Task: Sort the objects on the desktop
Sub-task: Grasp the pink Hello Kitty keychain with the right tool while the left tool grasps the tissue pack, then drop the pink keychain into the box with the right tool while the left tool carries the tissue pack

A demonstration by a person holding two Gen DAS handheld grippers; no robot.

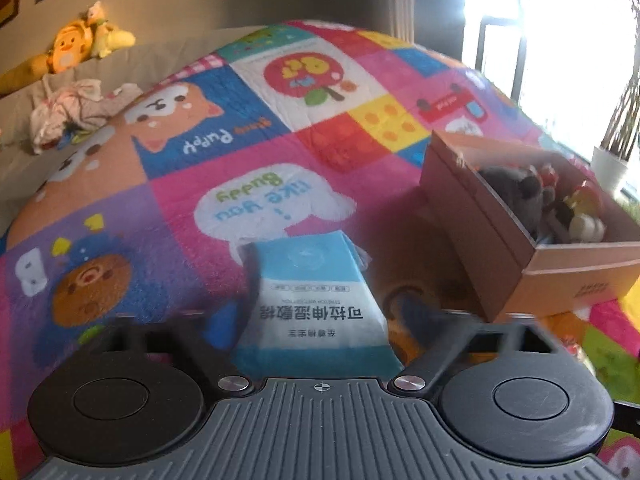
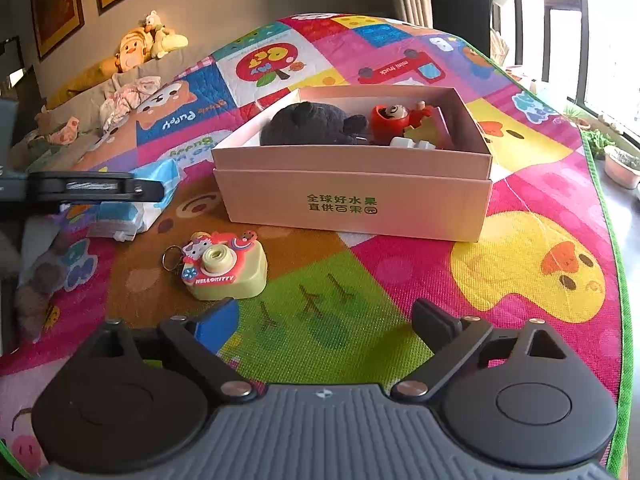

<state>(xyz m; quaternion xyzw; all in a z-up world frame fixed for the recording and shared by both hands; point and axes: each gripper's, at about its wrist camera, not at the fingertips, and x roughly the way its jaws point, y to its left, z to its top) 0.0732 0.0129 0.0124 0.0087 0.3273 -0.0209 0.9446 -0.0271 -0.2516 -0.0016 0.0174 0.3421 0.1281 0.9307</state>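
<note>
A blue and white wet-wipes packet (image 1: 316,292) lies on the colourful play mat (image 1: 160,200) between the fingers of my left gripper (image 1: 320,292), whose blurred jaws press its two sides. In the right wrist view that gripper's finger (image 2: 100,189) lies over the same packet (image 2: 120,214). A pink cardboard box (image 2: 360,204) stands behind, holding a dark plush (image 2: 312,124), a red doll (image 2: 390,118) and small pieces; it is at the right (image 1: 560,276) in the left wrist view. A yellow-green toy camera (image 2: 226,270) sits just ahead and left of my open, empty right gripper (image 2: 324,312).
A grey-brown plush (image 2: 40,280) lies at the mat's left. Behind are a sofa with yellow plush toys (image 2: 140,46) and crumpled cloth (image 2: 128,98). The mat's green edge (image 2: 616,264) runs along the right, with plant pots (image 2: 622,168) and a bright window beyond.
</note>
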